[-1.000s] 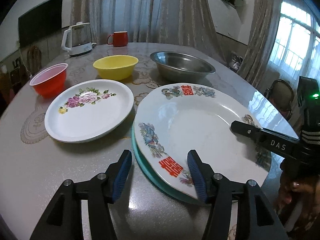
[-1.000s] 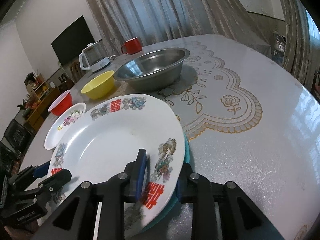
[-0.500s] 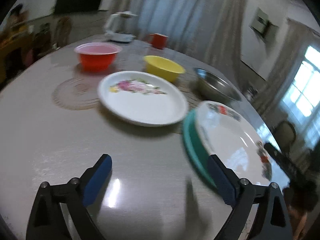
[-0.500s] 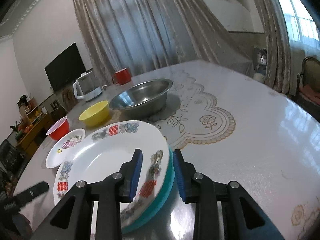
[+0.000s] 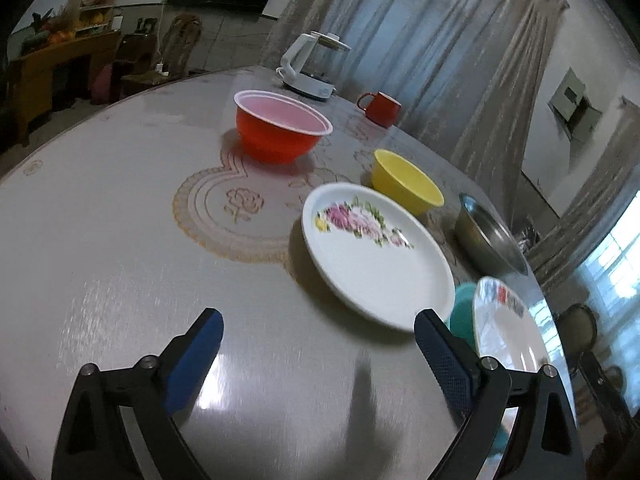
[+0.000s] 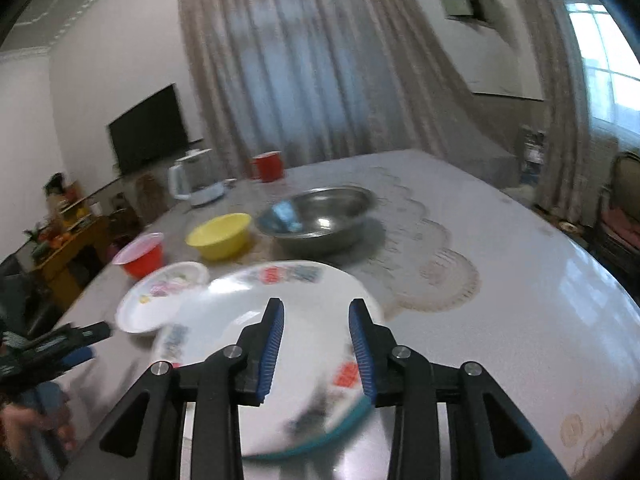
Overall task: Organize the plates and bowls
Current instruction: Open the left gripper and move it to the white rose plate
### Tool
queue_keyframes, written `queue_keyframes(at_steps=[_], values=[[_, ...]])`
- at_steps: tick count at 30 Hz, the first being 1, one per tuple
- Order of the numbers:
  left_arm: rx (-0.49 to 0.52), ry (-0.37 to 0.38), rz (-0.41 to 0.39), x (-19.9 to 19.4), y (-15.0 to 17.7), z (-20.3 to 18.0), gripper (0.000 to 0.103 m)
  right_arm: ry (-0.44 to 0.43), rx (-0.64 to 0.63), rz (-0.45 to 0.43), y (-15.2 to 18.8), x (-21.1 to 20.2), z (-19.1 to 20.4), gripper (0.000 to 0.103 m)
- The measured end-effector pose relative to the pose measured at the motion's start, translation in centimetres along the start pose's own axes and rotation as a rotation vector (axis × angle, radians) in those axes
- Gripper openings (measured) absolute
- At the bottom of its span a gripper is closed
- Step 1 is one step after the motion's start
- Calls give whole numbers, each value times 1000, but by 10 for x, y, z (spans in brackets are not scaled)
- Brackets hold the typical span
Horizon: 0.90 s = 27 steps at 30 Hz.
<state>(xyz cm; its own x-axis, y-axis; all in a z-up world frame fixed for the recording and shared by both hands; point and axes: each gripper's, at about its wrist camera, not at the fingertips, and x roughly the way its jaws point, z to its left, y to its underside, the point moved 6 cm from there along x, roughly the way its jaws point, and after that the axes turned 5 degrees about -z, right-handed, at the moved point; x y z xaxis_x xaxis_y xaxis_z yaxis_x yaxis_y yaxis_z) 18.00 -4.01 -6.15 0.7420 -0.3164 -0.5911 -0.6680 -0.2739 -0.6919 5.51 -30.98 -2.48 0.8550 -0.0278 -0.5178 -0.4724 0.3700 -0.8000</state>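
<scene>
My left gripper (image 5: 318, 332) stands wide open over bare table, nothing between its pads. Just beyond its right finger lies the white plate with pink flowers (image 5: 376, 248). Farther back are the red bowl (image 5: 280, 132), the yellow bowl (image 5: 404, 182) and the steel bowl (image 5: 488, 240). At the right edge the large white plate with red characters (image 5: 504, 320) rests on a teal plate (image 5: 462, 316). My right gripper (image 6: 316, 312) hovers above that large plate (image 6: 248, 304); its jaws are opening and the pads touch nothing. The teal plate's rim (image 6: 344, 424) shows under it.
A white kettle (image 5: 312, 64) and a red mug (image 5: 380, 108) stand at the table's far side. In the right wrist view my left gripper (image 6: 60, 340) and a hand (image 6: 24, 420) are at the lower left. The round table (image 6: 520, 280) stretches to the right.
The left gripper opened wide and swung left, off the large plate toward the flowered plate. The right gripper released the large plate's rim, lifted, and its jaws widened.
</scene>
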Motion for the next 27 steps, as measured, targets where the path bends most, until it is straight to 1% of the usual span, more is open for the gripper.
queue_keyframes(at_steps=[2, 5, 7, 8, 9, 10, 11, 12, 13, 14, 15, 16, 17, 20, 22, 24, 27], values=[[-4, 9, -10, 4, -7, 0, 97, -47, -32, 22, -6, 5, 15, 35], [-1, 11, -4, 13, -15, -1, 96, -110, -78, 57, -13, 15, 38, 35], [-6, 14, 2, 20, -20, 0, 95, -131, -91, 74, -16, 21, 49, 35], [-15, 15, 10, 24, -22, 2, 91, -143, -94, 87, -17, 25, 55, 35], [-26, 24, 20, 29, -24, 3, 81, -153, -96, 95, -17, 27, 60, 35], [-31, 31, 36, 34, -24, 3, 76, -162, -99, 101, -16, 29, 63, 35], [-29, 29, 61, 41, -24, 4, 63, -167, -108, 106, -15, 30, 68, 35], [-18, 25, 63, 43, -24, 2, 56, -170, -118, 110, -15, 32, 71, 35], [5, 19, 58, 45, -26, 1, 52, -174, -132, 116, -14, 34, 75, 35], [27, 19, 66, 49, -26, -1, 43, -180, -148, 126, -13, 37, 80, 35], [49, 23, 80, 52, -25, -4, 38, -183, -165, 142, -13, 41, 85, 35], [69, 27, 82, 54, -24, -6, 36, -175, -186, 165, -13, 46, 89, 35], [87, 25, 85, 56, -23, -8, 31, -173, -200, 178, -13, 50, 92, 35], [99, 7, 87, 56, -23, -7, 26, -197, -240, 204, -18, 65, 107, 35], [90, 25, 88, 55, -23, -4, 24, -206, -264, 217, -20, 76, 115, 35], [92, 37, 78, 51, -26, -1, 22, -208, -285, 282, -18, 97, 124, 35], [127, 26, 48, 43, -31, 1, 22, -193, -261, 410, -11, 134, 131, 35]])
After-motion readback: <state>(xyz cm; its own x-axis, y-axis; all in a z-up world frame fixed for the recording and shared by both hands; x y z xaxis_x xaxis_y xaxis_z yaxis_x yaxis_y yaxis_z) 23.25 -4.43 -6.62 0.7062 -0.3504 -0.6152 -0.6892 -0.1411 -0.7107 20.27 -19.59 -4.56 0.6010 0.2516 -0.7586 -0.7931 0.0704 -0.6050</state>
